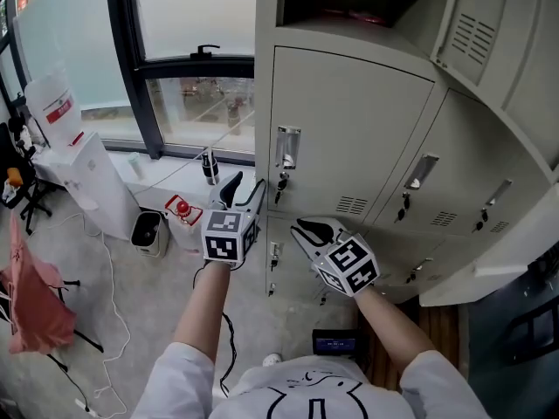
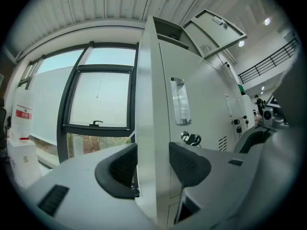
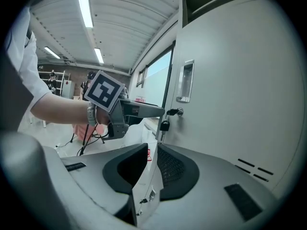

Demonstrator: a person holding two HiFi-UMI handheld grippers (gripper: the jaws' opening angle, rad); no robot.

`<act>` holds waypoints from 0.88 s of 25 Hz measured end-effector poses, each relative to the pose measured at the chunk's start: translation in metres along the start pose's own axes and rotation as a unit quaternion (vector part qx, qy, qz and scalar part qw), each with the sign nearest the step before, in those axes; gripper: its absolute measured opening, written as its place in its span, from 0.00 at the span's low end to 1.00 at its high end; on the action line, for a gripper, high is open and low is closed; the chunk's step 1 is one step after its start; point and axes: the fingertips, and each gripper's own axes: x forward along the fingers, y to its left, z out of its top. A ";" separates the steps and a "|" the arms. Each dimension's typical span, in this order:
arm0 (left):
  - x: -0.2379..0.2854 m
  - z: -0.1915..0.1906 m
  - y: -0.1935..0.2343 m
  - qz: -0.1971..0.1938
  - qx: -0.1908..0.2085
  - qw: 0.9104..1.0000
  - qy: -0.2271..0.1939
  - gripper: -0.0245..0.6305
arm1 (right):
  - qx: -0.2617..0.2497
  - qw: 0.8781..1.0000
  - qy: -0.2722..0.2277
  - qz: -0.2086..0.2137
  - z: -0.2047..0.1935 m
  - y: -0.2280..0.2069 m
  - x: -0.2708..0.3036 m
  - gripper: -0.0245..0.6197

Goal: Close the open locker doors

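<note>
1. Right gripper view: my right gripper (image 3: 151,157) is clamped on the thin free edge of the lower locker door (image 3: 147,181). Both pads bear on the sheet, and the latch fitting (image 3: 144,201) shows just below them.
2. My left gripper (image 2: 153,159) has its jaws wide apart, astride the cabinet corner (image 2: 152,104) beside the middle locker door (image 2: 206,109). The pads do not appear to press on it. That door reads flush with the frame, so I judge it closed.
3. Step in hand, as I judge it: swing the lower door home. It sits directly beneath the middle door, whose key (image 3: 164,125) hangs just above my right jaws.
4. Method:
   - Keep the grip near the lock edge.
   - Follow the hinge arc rather than forcing a straight line.
   - Do not twist the thin sheet.
   - Stay clear of the hanging key.
5. Risk: my inner jaw could be trapped between door and frame. I would let go just short of flush and finish with a flat push from outside.
6. I would draw the left gripper off the corner so it does not foul the swing.
7. Outstanding, in the head view: the top door (image 1: 476,33) and the large door at the right (image 1: 511,251) stand open.
</note>
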 end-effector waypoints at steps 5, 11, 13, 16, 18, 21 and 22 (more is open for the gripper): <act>-0.018 0.028 -0.014 -0.008 0.016 1.000 -0.020 0.36 | -0.009 0.999 -0.031 -0.015 0.030 -0.005 -0.027 0.18; -0.040 0.069 -0.045 -0.039 0.021 0.998 -0.052 0.37 | -0.020 0.997 -0.056 -0.039 0.062 -0.008 -0.068 0.18; -0.045 0.082 -0.056 -0.048 0.024 0.997 -0.061 0.37 | -0.018 0.996 -0.074 -0.048 0.076 -0.011 -0.082 0.18; -0.046 0.104 -0.076 -0.062 0.040 0.994 -0.077 0.37 | -0.018 0.992 -0.106 -0.067 0.099 -0.020 -0.104 0.18; -0.044 0.118 -0.090 -0.072 0.045 0.993 -0.086 0.37 | -0.019 0.989 -0.122 -0.080 0.112 -0.028 -0.119 0.18; -0.041 0.137 -0.113 -0.086 0.051 0.990 -0.097 0.37 | -0.019 0.985 -0.136 -0.101 0.128 -0.041 -0.138 0.18; -0.040 0.143 -0.121 -0.091 0.053 0.989 -0.100 0.37 | -0.019 0.984 -0.139 -0.107 0.133 -0.045 -0.145 0.18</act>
